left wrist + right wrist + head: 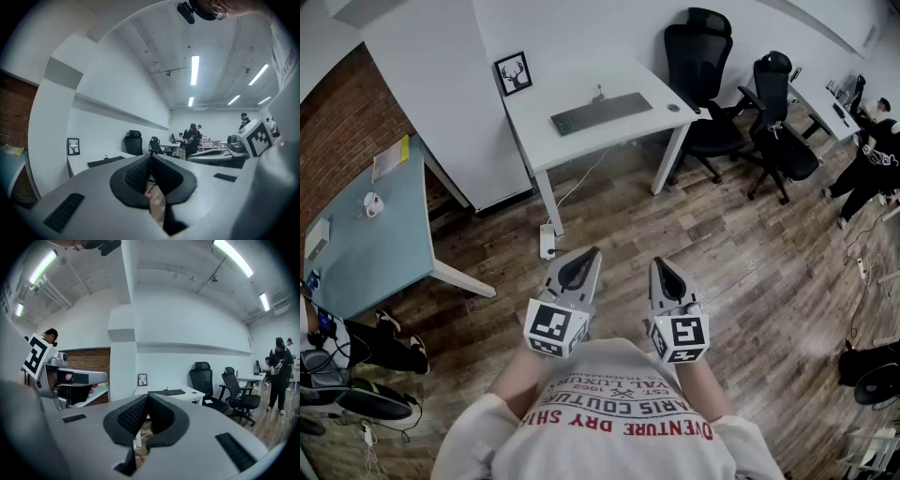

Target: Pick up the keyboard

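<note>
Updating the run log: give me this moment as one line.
phase: pre-approach | left gripper: shut, empty | right gripper: shut, empty | keyboard: untouched on white desk, far ahead

The left claw (588,255) and the right claw (661,265) are held side by side in front of the person's chest. Both are closed tight and empty.

- Your blue bench (384,246) runs off frame at 9 o'clock.
- The small item (673,107) at the keyboard's (600,112) 3 o'clock is too tiny to identify.
</note>
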A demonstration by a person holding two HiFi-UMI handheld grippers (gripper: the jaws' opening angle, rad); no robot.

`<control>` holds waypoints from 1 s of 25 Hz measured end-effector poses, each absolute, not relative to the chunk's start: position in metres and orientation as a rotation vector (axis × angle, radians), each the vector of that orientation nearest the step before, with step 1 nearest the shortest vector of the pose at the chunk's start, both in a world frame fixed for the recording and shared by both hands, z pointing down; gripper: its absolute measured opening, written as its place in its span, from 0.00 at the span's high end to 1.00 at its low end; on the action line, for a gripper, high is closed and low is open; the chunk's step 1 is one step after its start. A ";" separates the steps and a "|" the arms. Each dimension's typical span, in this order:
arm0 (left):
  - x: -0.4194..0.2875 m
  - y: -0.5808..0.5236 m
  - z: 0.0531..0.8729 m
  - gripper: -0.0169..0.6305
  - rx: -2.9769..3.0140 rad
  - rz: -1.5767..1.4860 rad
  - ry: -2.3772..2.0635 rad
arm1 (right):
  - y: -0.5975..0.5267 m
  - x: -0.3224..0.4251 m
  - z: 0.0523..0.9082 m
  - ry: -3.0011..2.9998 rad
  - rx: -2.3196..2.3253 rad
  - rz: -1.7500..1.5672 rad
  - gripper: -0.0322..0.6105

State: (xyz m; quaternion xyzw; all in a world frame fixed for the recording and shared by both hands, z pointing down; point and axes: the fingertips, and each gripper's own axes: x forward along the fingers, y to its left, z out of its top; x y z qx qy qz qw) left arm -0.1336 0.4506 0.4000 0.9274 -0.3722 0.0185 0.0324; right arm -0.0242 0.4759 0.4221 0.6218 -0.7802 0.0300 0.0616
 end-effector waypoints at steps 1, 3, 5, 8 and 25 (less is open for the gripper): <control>-0.134 0.451 0.399 0.93 2.854 0.048 -1.142 | 0.476 -0.025 0.423 -2.361 1.879 0.093 0.91; -0.136 0.450 0.398 0.93 2.852 0.032 -1.130 | 0.476 -0.028 0.424 -2.364 1.879 0.104 0.91; -0.137 0.449 0.399 0.93 2.852 0.029 -1.118 | 0.475 -0.029 0.425 -2.367 1.884 0.126 0.91; -0.141 0.445 0.402 0.93 2.845 0.037 -1.122 | 0.472 -0.031 0.426 -2.360 1.892 0.143 0.91; -0.189 0.404 0.438 0.93 2.677 0.087 -1.214 | 0.442 -0.037 0.459 -2.300 1.901 0.292 0.91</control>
